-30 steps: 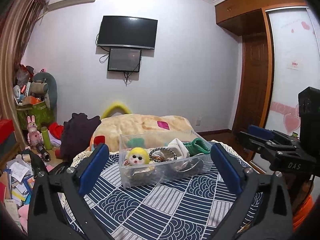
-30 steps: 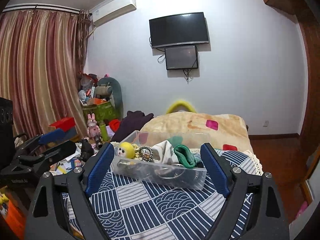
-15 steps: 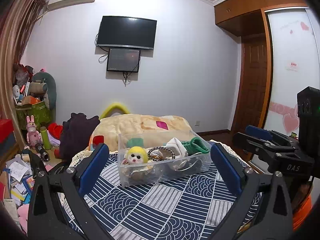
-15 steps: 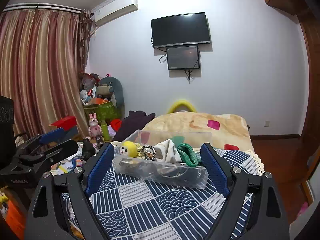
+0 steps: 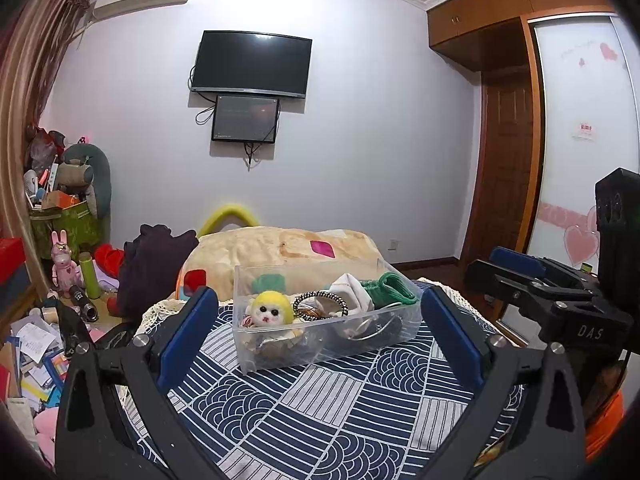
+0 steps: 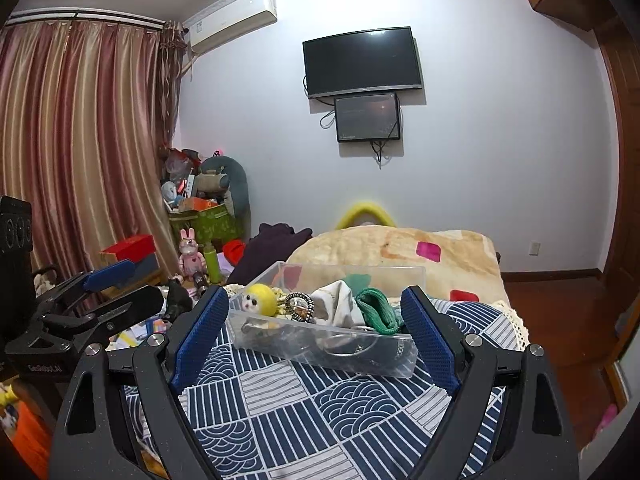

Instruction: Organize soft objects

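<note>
A clear plastic bin point(image 5: 280, 354) stands on a navy patterned tablecloth point(image 5: 320, 408). It holds a yellow plush doll point(image 5: 269, 309), a beaded bracelet point(image 5: 320, 301), a white cloth point(image 5: 352, 292) and a green knit piece point(image 5: 390, 286). My left gripper point(image 5: 318, 338) is open and empty, its fingers either side of the bin, short of it. My right gripper point(image 6: 316, 336) is open and empty, facing the same bin point(image 6: 320, 354). It also shows at the right of the left wrist view point(image 5: 516, 268).
A beige blanket pile point(image 5: 280, 252) and a dark purple garment point(image 5: 154, 260) lie behind the table. Toys, boxes and papers clutter the floor at the left point(image 5: 60, 280). A wooden door point(image 5: 504, 168) is at the right. The left gripper shows in the right wrist view point(image 6: 108, 292).
Both views have shifted slightly; the bin sits marginally nearer and more centred between the fingers. Both grippers stay open.
</note>
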Tool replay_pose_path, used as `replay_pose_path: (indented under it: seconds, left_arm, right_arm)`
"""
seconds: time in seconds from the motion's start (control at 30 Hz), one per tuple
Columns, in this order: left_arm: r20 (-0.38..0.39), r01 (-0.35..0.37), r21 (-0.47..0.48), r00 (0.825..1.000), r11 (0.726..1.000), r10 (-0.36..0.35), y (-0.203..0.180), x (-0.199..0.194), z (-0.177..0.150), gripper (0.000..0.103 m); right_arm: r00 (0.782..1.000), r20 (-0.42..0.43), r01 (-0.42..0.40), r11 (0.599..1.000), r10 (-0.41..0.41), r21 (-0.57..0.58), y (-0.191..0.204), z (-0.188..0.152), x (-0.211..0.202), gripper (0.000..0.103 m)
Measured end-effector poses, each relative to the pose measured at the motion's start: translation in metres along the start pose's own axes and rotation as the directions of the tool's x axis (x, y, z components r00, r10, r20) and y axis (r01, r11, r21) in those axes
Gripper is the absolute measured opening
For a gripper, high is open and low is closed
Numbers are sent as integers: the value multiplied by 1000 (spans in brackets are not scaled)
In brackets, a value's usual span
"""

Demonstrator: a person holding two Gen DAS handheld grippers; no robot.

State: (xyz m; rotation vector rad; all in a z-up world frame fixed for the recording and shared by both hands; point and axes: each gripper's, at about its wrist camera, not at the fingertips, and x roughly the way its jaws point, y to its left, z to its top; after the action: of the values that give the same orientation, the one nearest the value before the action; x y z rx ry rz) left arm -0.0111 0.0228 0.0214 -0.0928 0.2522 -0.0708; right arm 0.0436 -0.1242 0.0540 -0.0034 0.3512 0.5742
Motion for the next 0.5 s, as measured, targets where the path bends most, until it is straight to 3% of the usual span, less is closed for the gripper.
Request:
replay_pose_path:
  seconds: [0.5]
  left_arm:
    - [-6,6,-2,1000,1000,-6,-1,2,-1,103]
  right_arm:
    - [1000,0,-2,1000,2,4,0,1,0,87]
